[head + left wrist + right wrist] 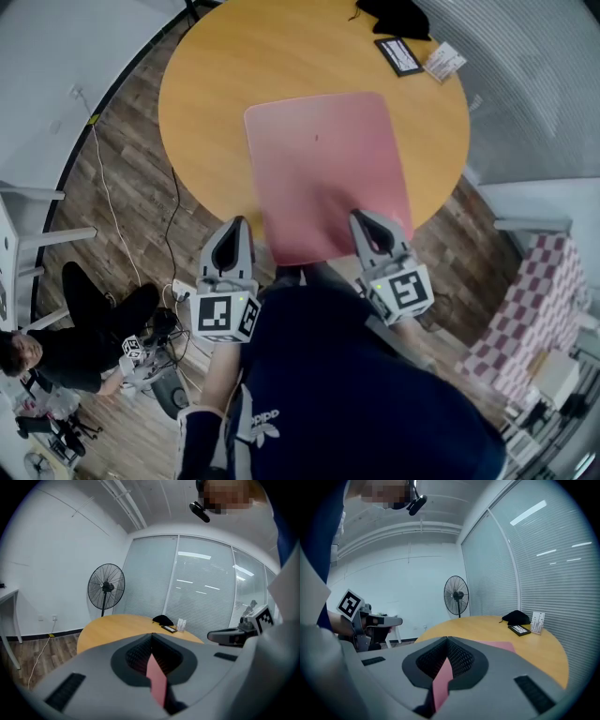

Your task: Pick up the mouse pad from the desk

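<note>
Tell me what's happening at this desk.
A person holds a claw in each hand. The left claw and the right claw are both shut on the near edge of the pink mouse pad. Most of the pad lies on the round wooden desk, and its near end reaches past the rim toward the person.

One pink mouse pad (323, 169). One round table (216, 84). Two grippers: left gripper (237, 225), right gripper (361, 218). One fan (106, 587). One black pouch (398, 17), one flat black device (398, 56), one white card (444, 61). One seated person (56, 352).
</note>
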